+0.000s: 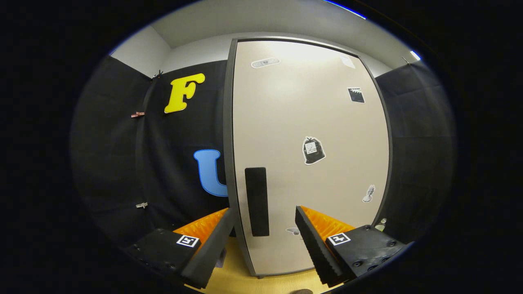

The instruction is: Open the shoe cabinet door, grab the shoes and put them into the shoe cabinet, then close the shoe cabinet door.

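Two fingers of the gripper (261, 241) stand wide apart at the bottom of the frame, holding nothing, straddling the dark vertical handle (257, 201) just ahead of them at lower centre. That handle sits by the left edge of the closed shoe cabinet door (310, 122) filling the centre and upper right. Judging by this line-up, the spread is set to take the handle for the opening pull; I cannot spot any shoes.

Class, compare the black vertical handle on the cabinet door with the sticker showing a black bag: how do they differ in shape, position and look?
The handle is a tall plain black strip; the bag sticker is squat, irregular, with a white outline. The handle sits near the cabinet door's left edge, just beyond the gripper's open jaws; the sticker sits higher, toward the middle. Both are mainly black on the pale closed door.
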`<action>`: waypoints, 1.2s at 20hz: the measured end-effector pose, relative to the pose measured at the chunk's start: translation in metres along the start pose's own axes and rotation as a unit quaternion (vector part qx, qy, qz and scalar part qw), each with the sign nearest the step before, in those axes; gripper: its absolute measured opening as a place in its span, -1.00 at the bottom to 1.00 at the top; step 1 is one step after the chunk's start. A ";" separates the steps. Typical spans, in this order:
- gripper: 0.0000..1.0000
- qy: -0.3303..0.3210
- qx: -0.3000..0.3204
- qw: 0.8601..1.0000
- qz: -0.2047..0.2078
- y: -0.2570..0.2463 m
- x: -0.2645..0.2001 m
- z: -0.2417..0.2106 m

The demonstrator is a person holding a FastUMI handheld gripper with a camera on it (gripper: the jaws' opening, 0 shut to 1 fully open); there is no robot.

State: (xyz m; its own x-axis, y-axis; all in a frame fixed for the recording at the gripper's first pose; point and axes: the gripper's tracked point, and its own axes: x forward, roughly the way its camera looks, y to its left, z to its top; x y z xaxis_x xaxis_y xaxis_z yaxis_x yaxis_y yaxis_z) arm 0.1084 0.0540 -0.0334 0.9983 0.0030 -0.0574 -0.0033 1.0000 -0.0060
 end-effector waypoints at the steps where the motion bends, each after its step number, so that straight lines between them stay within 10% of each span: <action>1: 0.95 0.001 0.000 1.000 -0.001 0.002 0.007 -0.002; 11: 0.95 -0.002 -0.005 1.000 -0.029 0.002 0.056 -0.011; 15: 0.43 -0.009 -0.017 0.999 -0.035 0.003 0.053 -0.010; 17: -0.18 -0.010 -0.020 0.999 -0.039 0.003 0.054 -0.011; 24: -0.33 0.004 -0.030 0.999 -0.037 0.005 0.053 -0.013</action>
State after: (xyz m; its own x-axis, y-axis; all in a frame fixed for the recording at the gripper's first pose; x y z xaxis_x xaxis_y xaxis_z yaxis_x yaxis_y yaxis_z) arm 0.1607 0.0586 -0.0497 0.9955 -0.0706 -0.0625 0.0661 0.9953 -0.0705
